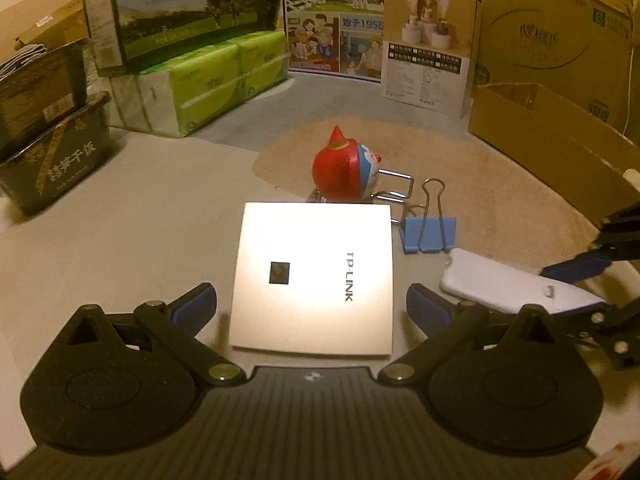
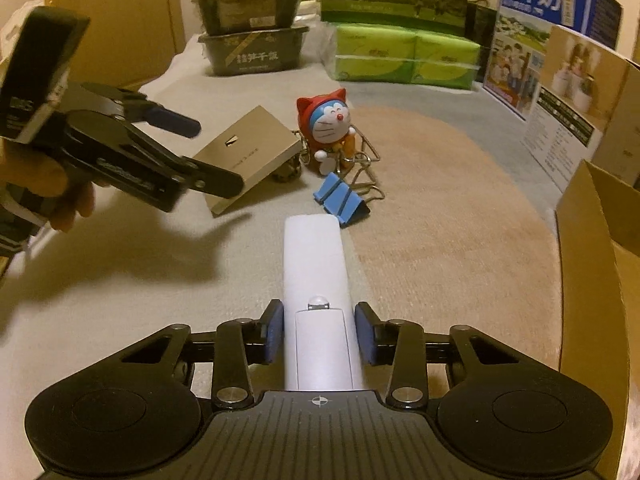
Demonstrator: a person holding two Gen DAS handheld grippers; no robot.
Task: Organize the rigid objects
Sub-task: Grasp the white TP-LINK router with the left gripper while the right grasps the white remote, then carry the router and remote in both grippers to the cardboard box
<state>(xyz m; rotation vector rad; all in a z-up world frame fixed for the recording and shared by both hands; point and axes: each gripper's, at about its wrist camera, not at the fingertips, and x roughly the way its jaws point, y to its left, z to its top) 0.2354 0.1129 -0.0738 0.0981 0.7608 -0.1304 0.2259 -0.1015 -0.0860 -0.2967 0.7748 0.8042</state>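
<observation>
My left gripper (image 1: 311, 306) stands wide open over a flat white TP-LINK box (image 1: 316, 264), one finger on each side and neither touching it. From the right wrist view this box (image 2: 248, 148) lies tilted, its far edge propped on a small bunch of metal things. My right gripper (image 2: 320, 332) is shut on a long white remote (image 2: 314, 264) lying on the cloth, pads against its two sides. In the left wrist view the same remote (image 1: 504, 280) sits right of the box. A red-hooded Doraemon figure (image 1: 344, 168) and a blue binder clip (image 1: 430, 234) lie just beyond.
An open cardboard box (image 2: 592, 248) stands at the right. Green tissue packs (image 1: 212, 88), milk cartons, a humidifier box (image 1: 428, 48) and stacked dark trays (image 1: 52, 160) line the back and left. A hand (image 2: 60, 192) holds the left gripper (image 2: 208, 152).
</observation>
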